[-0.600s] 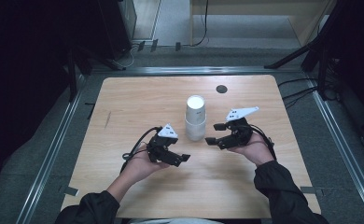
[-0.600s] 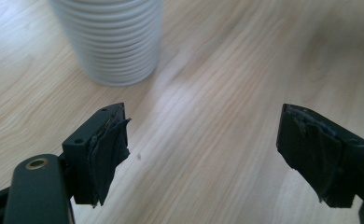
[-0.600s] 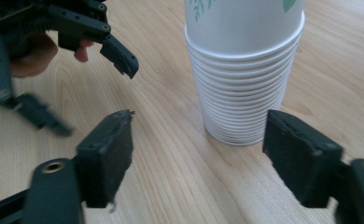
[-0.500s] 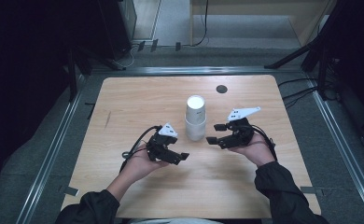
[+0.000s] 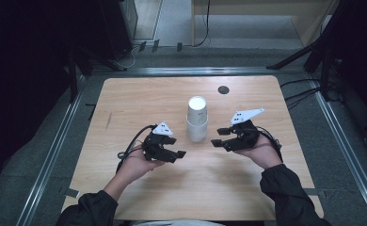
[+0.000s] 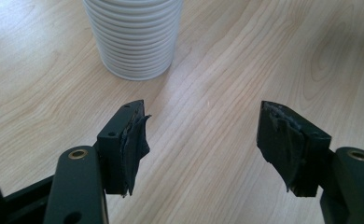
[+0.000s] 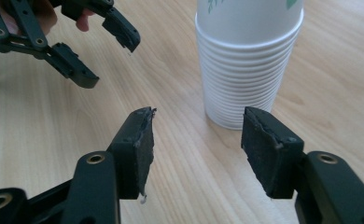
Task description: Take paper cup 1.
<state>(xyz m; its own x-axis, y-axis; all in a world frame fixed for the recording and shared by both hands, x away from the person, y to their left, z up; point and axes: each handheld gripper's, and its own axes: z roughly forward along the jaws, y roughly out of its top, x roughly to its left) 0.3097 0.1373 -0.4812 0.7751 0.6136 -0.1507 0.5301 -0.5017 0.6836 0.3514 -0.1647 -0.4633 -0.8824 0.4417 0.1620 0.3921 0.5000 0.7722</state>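
Left tool [image 5: 179, 154] lies low over the table [image 5: 139, 99], held in the person's left hand just left of the stack of paper cups [image 5: 196, 120], its jaws standing apart with nothing but bare wood between them. In the left gripper view the stack's ribbed base [image 6: 133, 37] sits ahead and to the left of the gap, clear of both pads. The right tool [image 5: 217, 141] mirrors it from the other side, held in the right hand, its jaws also parted and empty. In the right gripper view the stack [image 7: 248, 60] rises just beyond the right-hand jaw without touching it, and the left tool [image 7: 108, 60] shows farther off at the upper left, also with its jaws apart. The stack stands upright near the middle of the table, between the two tools and slightly beyond their tips. Open wood runs all around it: a broad band toward the far edge, where a small dark round disc [image 5: 223, 89] lies to the right of the stack, and wide free strips to the left and right edges. The near edge is crossed by both dark sleeves. Metal rails [image 5: 54, 150] run along the floor just outside the table's left and right sides.
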